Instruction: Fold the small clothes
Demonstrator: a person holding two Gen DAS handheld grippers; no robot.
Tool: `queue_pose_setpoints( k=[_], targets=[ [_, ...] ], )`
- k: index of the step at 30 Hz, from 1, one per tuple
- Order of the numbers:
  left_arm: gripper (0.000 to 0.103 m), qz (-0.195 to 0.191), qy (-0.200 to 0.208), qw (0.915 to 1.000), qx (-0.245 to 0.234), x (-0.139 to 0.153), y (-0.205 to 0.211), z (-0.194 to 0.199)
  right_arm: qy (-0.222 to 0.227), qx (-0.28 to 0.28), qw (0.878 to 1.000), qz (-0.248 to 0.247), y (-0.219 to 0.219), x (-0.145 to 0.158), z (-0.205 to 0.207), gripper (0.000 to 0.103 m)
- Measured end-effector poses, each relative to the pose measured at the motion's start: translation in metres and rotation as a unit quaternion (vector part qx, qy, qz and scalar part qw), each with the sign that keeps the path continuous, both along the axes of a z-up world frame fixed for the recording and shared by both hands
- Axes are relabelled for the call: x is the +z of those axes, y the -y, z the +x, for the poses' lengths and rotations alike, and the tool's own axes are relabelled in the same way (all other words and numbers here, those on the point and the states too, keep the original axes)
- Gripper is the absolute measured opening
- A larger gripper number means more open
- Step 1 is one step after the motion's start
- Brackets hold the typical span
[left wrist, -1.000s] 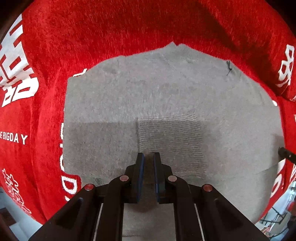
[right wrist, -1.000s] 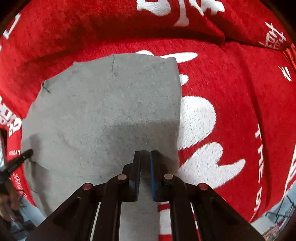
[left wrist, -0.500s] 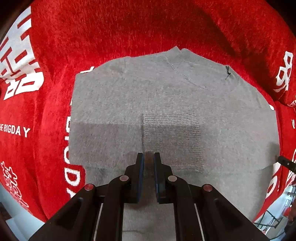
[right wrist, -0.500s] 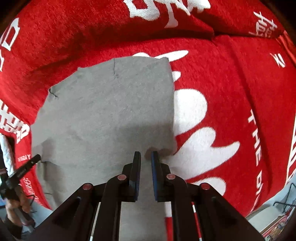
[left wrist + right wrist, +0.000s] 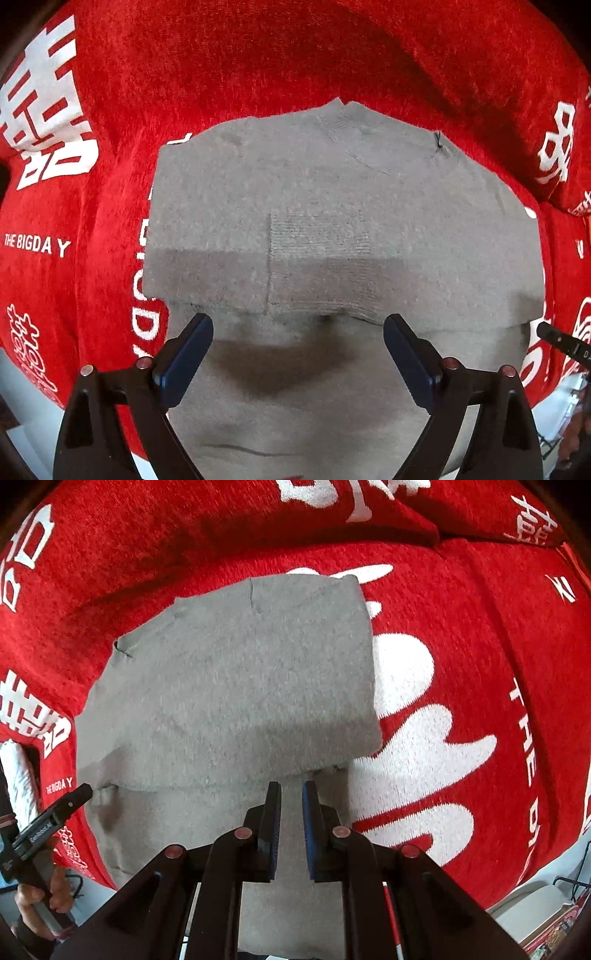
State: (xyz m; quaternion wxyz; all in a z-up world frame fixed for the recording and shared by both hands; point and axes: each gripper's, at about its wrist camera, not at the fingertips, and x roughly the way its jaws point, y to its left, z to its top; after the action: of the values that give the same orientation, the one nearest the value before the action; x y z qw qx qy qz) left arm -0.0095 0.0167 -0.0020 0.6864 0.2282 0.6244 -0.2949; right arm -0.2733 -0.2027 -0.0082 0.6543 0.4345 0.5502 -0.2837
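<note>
Two grippers over grey garment [image 5: 332, 206]: left gripper [image 5: 297, 347] opening, empty; right gripper [image 5: 291, 823] nearly closed, empty. Risk: released fold springs open.

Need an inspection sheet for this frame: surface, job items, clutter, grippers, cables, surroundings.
Surface: red cloth with white characters and lettering covers the work area; it has a few wrinkles.
Job's things: one grey garment, folded, its upper layer ending in an edge across the middle over the layer below; it lies flat on the cloth.
Clutter: nothing seen on the cloth besides the garment.
Grippers: left gripper jaws opening, nothing between them, above the garment. Right gripper jaws nearly closed with a narrow gap; no fabric pinched.
Cables: dark cable on the floor, off the cloth.
Surroundings: pale floor past the cloth edge; the person's hand holds the left gripper's handle.
</note>
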Motion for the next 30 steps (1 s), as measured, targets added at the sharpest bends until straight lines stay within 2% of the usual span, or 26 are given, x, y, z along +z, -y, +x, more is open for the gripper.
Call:
queue_pose_setpoints(
  k=[3, 4, 5, 6, 7, 13, 18, 23, 30],
  targets=[
    [0.094, 0.008, 0.000, 1.0000, -0.006, -0.003, 0.002, -0.003, 0.008, 0.002, 1.000, 0.006, -0.002, 0.001, -0.001, 0.018],
    [0.094, 0.008, -0.003, 0.9999, -0.005, -0.003, 0.002, -0.004, 0.023, 0.003, 1.000, 0.007, -0.003, 0.003, -0.002, 0.029],
    [0.095, 0.010, -0.003, 0.9999, -0.005, -0.002, 0.001, -0.006, 0.039, 0.005, 0.999, 0.006, -0.004, 0.006, -0.002, 0.051],
    [0.103, 0.014, -0.002, 0.9999, -0.006, -0.002, 0.000, -0.008, 0.055, 0.007, 0.998, 0.002, -0.006, 0.010, -0.003, 0.067],
    [0.103, 0.016, 0.003, 0.9998, -0.007, -0.004, 0.001, -0.006, 0.069, 0.009, 0.998, -0.005, -0.007, 0.015, -0.004, 0.090],
    [0.103, 0.025, 0.012, 0.9995, -0.014, -0.001, -0.001, -0.015, 0.074, 0.028, 0.997, 0.002, -0.011, 0.022, -0.008, 0.091],
    [0.103, 0.027, -0.009, 0.9994, 0.020, 0.000, -0.014, -0.015, 0.084, 0.029, 0.996, 0.022, -0.011, 0.024, -0.021, 0.091],
    [0.103, 0.027, -0.036, 0.9982, 0.040, -0.001, -0.038, -0.023, 0.085, 0.037, 0.994, 0.054, -0.016, 0.013, -0.035, 0.091],
    [0.103, 0.044, -0.028, 0.9968, 0.061, -0.002, -0.086, -0.047, 0.073, 0.058, 0.990, 0.106, -0.041, -0.010, -0.057, 0.091]
  ],
)
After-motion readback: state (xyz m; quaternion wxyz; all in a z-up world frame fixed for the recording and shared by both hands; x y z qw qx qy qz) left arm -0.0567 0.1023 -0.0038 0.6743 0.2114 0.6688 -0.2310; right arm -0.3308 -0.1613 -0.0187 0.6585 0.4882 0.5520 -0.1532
